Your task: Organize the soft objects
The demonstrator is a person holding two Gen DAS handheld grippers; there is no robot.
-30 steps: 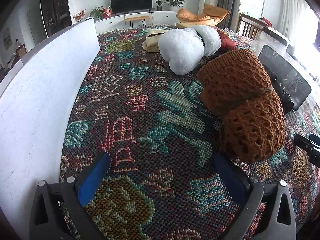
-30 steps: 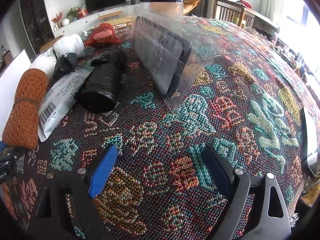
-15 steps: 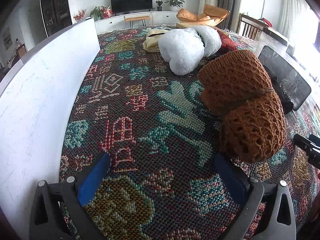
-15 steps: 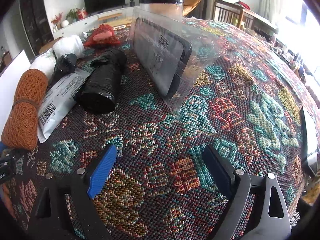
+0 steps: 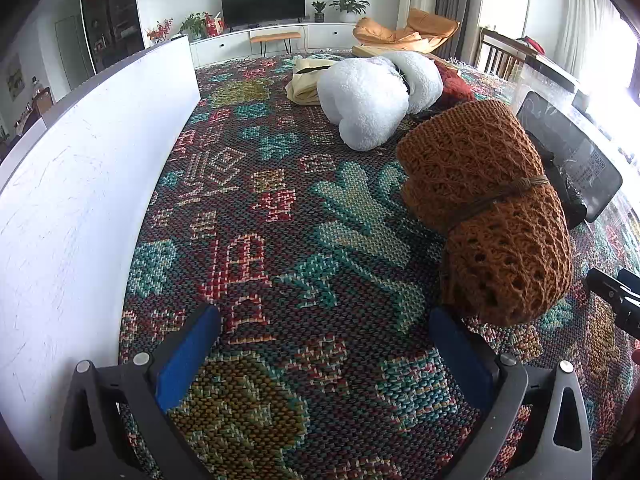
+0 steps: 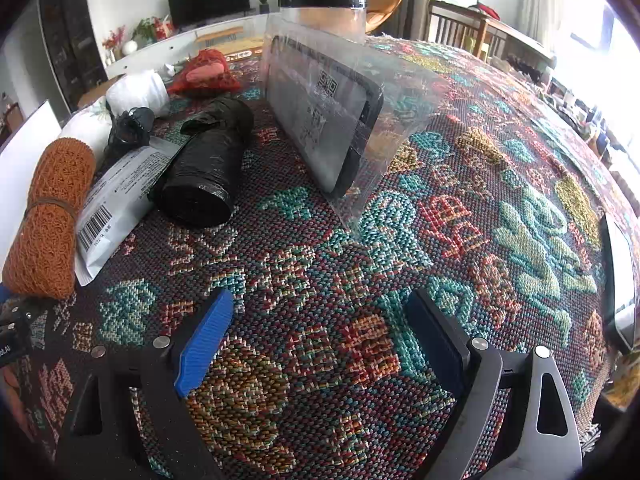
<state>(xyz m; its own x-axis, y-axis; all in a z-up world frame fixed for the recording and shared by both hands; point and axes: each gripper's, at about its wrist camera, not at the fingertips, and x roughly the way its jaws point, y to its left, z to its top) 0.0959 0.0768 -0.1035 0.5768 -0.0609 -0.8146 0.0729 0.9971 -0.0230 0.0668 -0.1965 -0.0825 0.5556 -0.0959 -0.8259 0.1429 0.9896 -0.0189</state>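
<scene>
A rolled brown knit bundle [image 5: 488, 212] tied with a cord lies on the patterned cloth, just beyond my left gripper's right finger; it also shows at the left of the right wrist view [image 6: 50, 220]. A white fluffy bundle [image 5: 372, 96] lies farther back, with a cream cloth [image 5: 304, 80] and a dark red item [image 5: 454, 84] beside it. My left gripper [image 5: 324, 338] is open and empty above the cloth. My right gripper [image 6: 320, 324] is open and empty. A black plastic roll [image 6: 204, 168] and a white labelled packet [image 6: 116, 200] lie ahead-left of it.
A white board [image 5: 80, 184] stands along the left. A black flat item in clear plastic [image 6: 324, 116] stands upright mid-table, a clear jar with a black lid [image 6: 324, 12] behind it. A red mesh bag [image 6: 206, 74] lies far back. A tablet-like edge [image 6: 618, 280] lies at right.
</scene>
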